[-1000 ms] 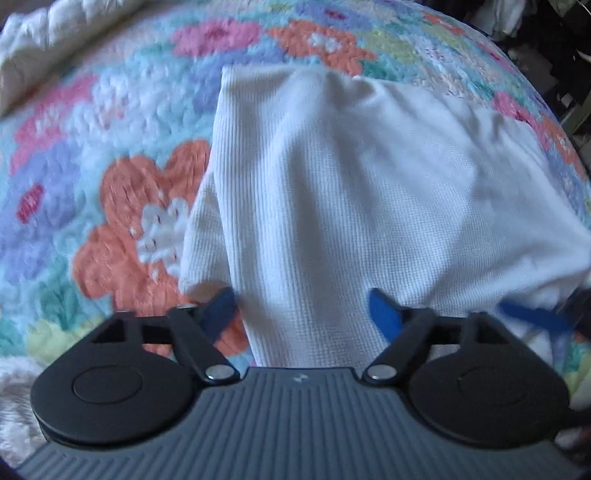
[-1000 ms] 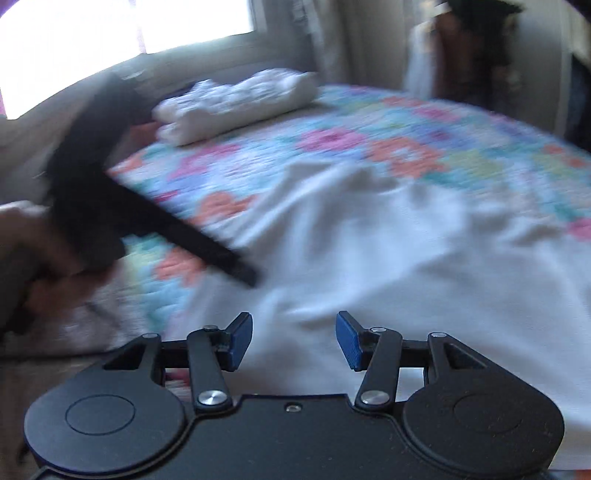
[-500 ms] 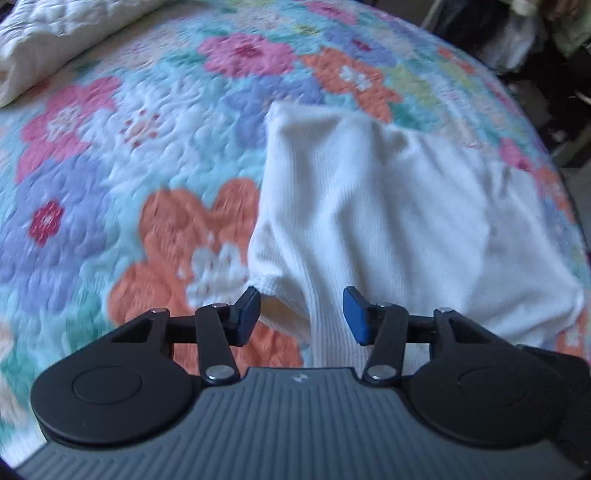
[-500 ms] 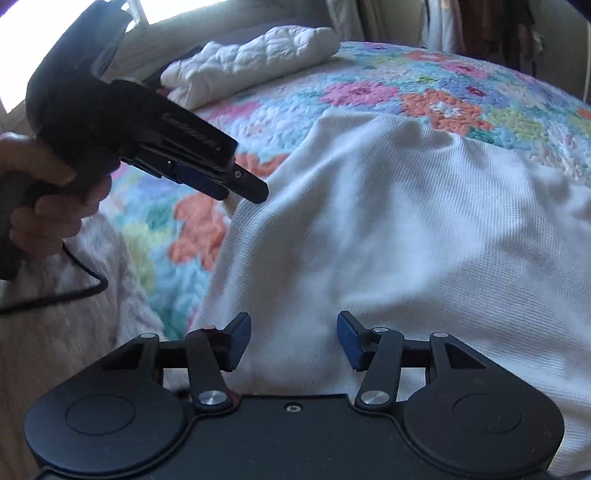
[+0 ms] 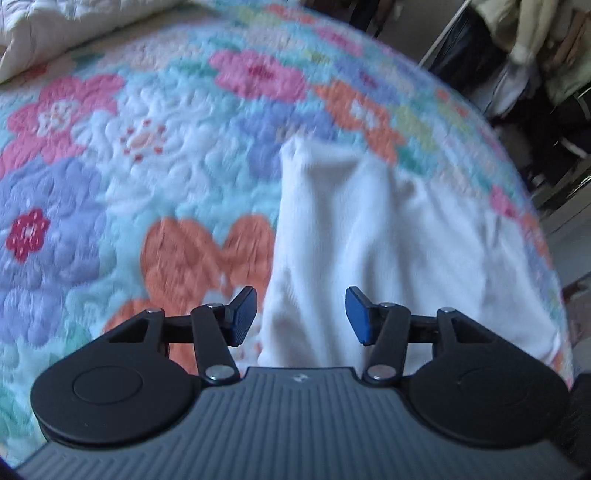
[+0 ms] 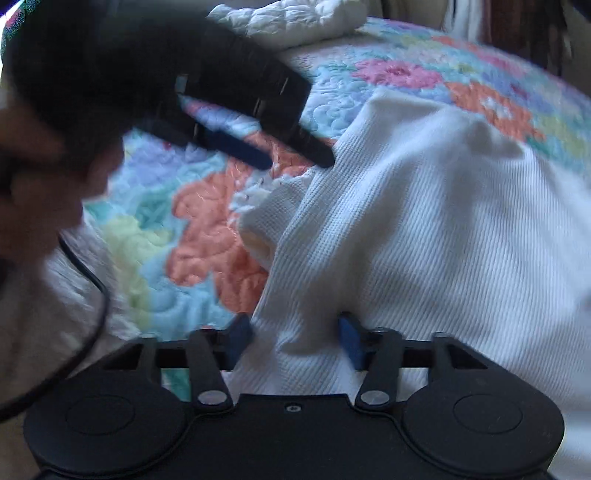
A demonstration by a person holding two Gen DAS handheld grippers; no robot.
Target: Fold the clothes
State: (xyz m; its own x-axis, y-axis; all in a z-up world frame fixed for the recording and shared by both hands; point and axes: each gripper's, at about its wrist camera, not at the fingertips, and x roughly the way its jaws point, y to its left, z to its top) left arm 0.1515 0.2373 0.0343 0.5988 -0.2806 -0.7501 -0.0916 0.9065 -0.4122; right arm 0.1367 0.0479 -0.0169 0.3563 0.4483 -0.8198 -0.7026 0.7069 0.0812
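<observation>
The right tool (image 6: 293,341) has just been closing, and its blue pads now pinch a raised ridge of the white garment (image 6: 424,229) at its near edge, cloth bunched between them. The left tool (image 5: 301,315) stands half spread above the same garment (image 5: 369,240); its right pad is over the cloth, its left pad over the quilt (image 5: 110,177), and neither pad presses on anything. Seen from the right wrist, the left tool (image 6: 295,151) hangs over the garment's left edge, carried by a hand (image 6: 33,192) with a dark cable (image 6: 92,295) trailing below.

The garment lies on the flowered quilt of the bed, its left edge running away from the tools to a far corner, a sleeve-like flap folded under near that edge. To the left of the cloth the quilt is bare and wide. Beyond, a white padded cover (image 5: 55,33) is bundled at the far side of the bed. Past the bed's right edge stands dark clutter (image 5: 535,74).
</observation>
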